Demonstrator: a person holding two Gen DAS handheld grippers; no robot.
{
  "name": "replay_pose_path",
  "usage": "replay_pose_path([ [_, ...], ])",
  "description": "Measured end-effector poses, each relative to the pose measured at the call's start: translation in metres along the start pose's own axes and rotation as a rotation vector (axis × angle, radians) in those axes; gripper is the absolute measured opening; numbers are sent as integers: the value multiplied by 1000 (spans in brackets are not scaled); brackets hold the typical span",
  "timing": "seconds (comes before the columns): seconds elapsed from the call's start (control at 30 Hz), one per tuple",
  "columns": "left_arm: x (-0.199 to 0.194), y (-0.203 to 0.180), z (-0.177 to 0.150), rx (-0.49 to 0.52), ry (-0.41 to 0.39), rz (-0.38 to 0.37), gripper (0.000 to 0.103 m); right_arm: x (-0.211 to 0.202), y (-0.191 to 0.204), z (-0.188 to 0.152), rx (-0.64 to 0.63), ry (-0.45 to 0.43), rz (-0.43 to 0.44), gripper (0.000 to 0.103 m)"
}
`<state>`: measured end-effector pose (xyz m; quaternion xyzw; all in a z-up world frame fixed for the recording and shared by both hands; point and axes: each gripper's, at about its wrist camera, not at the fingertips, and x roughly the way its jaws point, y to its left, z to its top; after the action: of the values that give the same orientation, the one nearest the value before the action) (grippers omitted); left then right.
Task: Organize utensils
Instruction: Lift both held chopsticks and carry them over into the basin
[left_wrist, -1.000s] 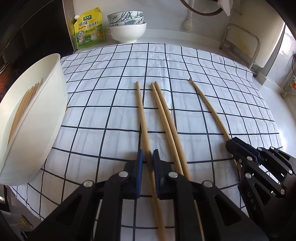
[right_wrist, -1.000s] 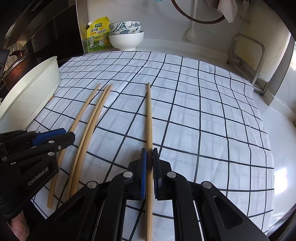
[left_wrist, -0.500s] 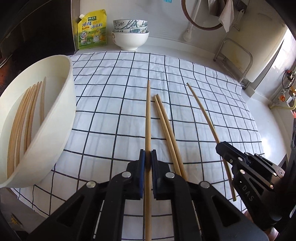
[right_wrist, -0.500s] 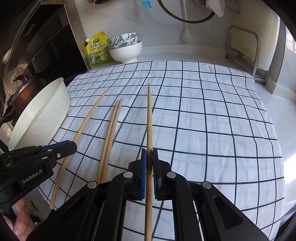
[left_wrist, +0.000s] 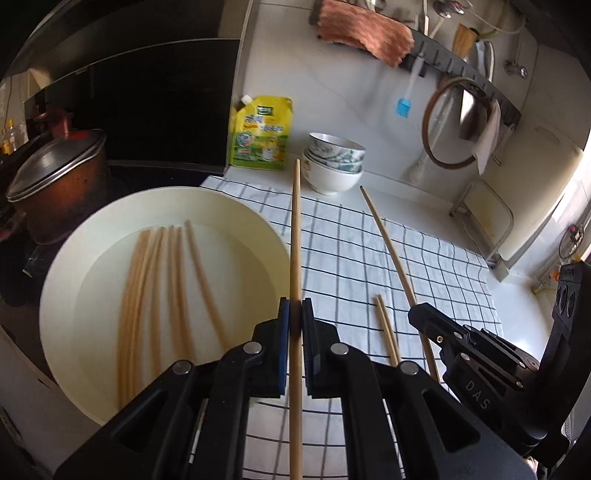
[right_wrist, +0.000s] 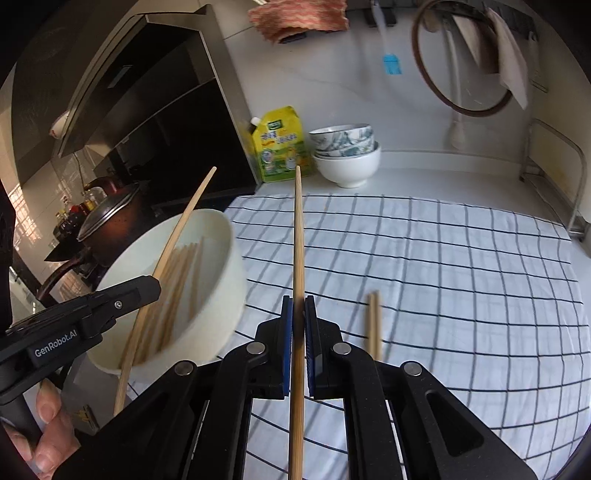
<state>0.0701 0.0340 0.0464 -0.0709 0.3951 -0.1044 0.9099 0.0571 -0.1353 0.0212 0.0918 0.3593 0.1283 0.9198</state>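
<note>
Since the earlier frames both grippers have lifted off the checked cloth and swung left toward the cream bowl, each carrying a chopstick that lay flat a second ago. Left wrist view: left gripper (left_wrist: 295, 325) clamped on one chopstick (left_wrist: 296, 236), shaft running straight out between the blue pads, tip pointing at the far wall, held above the bowl's right rim. Cream bowl (left_wrist: 258, 221) near left, about five chopsticks already lying in it (left_wrist: 173, 288). Right gripper (left_wrist: 476, 354) near right, pinching its own chopstick (left_wrist: 388, 240), which is off the cloth. Two chopsticks left lying side by side on the checked cloth (left_wrist: 443, 266), just right of the left gripper (left_wrist: 386, 328). Right wrist view: right gripper (right_wrist: 298, 325) shut tight on a chopstick (right_wrist: 298, 240); left gripper (right_wrist: 110, 306) at near left with its stick (right_wrist: 177, 240) slanting over the bowl (right_wrist: 229, 266); a hand (right_wrist: 48, 435) grips the handle. The remaining pair (right_wrist: 373, 321) is blurred, lying just right of the jaws. Handling, as I judge it: sticks light, stiff, smooth and round, prone to roll or pivot in the pads; best held near mid-shaft. Surroundings: stacked white bowls (right_wrist: 347, 155), yellow pouch (right_wrist: 280, 147) at far edge; lidded pot (right_wrist: 110, 218) far left behind the bowl. The bowl's high rim and the two crossing sticks look like the main obstacles.
</note>
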Motion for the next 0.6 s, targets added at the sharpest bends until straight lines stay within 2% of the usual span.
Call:
replay_pose_path([
  [0.2, -3, 57, 12, -59, -19, 67, 7, 36, 59, 21, -69, 37, 79, 6],
  [0.33, 6, 88, 12, -103, 2, 90, 7, 64, 87, 25, -104, 91, 98, 6],
  [0.6, 31, 126, 0, -148, 69, 106, 7, 106, 110, 17, -129, 194, 89, 6],
])
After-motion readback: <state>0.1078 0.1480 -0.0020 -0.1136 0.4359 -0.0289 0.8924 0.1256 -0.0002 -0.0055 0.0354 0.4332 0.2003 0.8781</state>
